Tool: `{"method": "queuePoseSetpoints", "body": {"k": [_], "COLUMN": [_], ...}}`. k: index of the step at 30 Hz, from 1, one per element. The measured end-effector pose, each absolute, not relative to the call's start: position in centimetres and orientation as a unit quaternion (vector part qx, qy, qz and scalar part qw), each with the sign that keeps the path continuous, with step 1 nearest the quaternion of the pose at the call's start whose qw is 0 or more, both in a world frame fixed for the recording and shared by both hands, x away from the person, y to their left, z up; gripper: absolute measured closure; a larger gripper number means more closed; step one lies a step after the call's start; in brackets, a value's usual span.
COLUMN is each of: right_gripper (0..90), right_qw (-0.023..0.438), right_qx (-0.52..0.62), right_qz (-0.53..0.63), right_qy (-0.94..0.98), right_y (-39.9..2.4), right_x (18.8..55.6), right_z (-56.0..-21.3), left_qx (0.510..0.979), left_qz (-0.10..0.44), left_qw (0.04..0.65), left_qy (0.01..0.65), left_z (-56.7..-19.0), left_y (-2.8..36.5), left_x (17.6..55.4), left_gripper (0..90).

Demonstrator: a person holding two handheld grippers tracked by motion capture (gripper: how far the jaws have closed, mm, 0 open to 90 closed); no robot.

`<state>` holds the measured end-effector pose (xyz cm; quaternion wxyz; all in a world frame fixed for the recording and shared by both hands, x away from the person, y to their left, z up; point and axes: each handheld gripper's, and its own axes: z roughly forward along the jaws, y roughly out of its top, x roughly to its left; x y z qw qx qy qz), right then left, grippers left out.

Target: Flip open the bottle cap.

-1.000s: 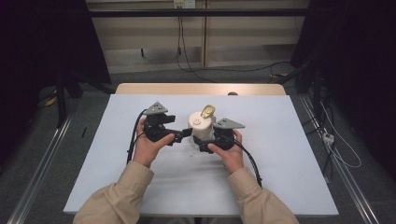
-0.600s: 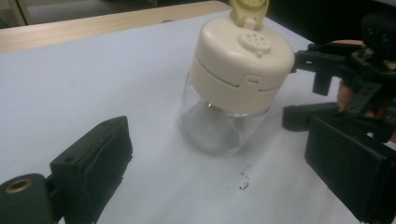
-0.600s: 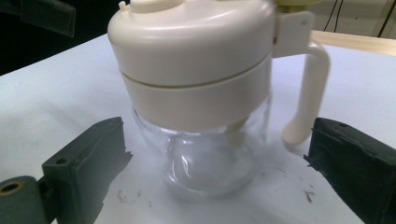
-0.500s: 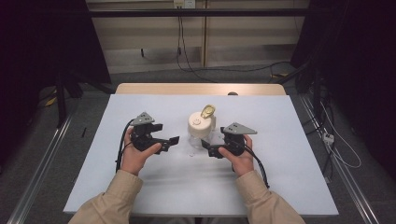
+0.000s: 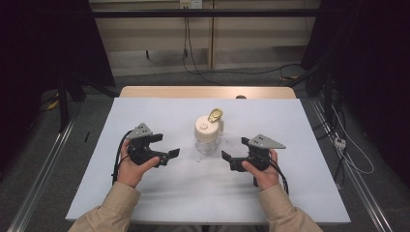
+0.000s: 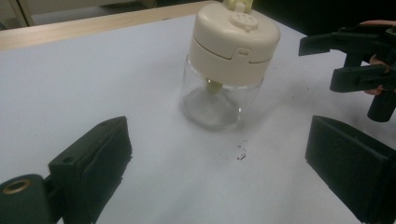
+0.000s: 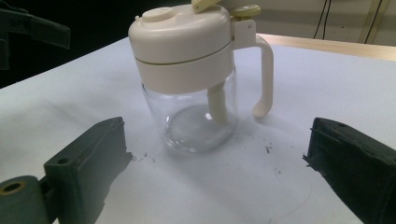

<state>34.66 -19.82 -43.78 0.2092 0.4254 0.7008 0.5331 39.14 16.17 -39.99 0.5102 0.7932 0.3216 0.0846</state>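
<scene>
Both forearms enter from the bottom of the high view, beige sleeves angled inward. The left tongs (image 5: pixel 167 147) sit at centre-left, jaws spread wide and pointing right. The right tongs (image 5: pixel 233 153) sit at centre-right, jaws likewise spread, pointing left toward the other pair.

One glass jar (image 5: pixel 207 135) with one cream lid (image 5: pixel 207 128) stands on one bench (image 5: pixel 159 198); two grippers, left gripper (image 5: pixel 167 147) and right gripper (image 5: pixel 233 151).

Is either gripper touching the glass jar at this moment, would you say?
No, in the high view the left gripper and right gripper sit apart from the jar, jaws open.
</scene>
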Motion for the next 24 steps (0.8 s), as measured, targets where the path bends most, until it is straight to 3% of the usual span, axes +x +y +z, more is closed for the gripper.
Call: {"method": "queuePoseSetpoints", "body": {"k": [24], "right_gripper": [4.8], "right_qw": [0.232], "right_qx": [0.427], "right_qz": [0.524], "right_qy": [0.7], "right_y": [-22.9], "right_x": [31.2], "right_z": [-43.6], "left_qx": [0.779], "left_qz": [0.089], "left_qw": [0.517], "left_qy": [0.342], "left_z": [-41.7], "left_y": [20.3], "left_x": [37.5], "left_gripper": [6.4]}}
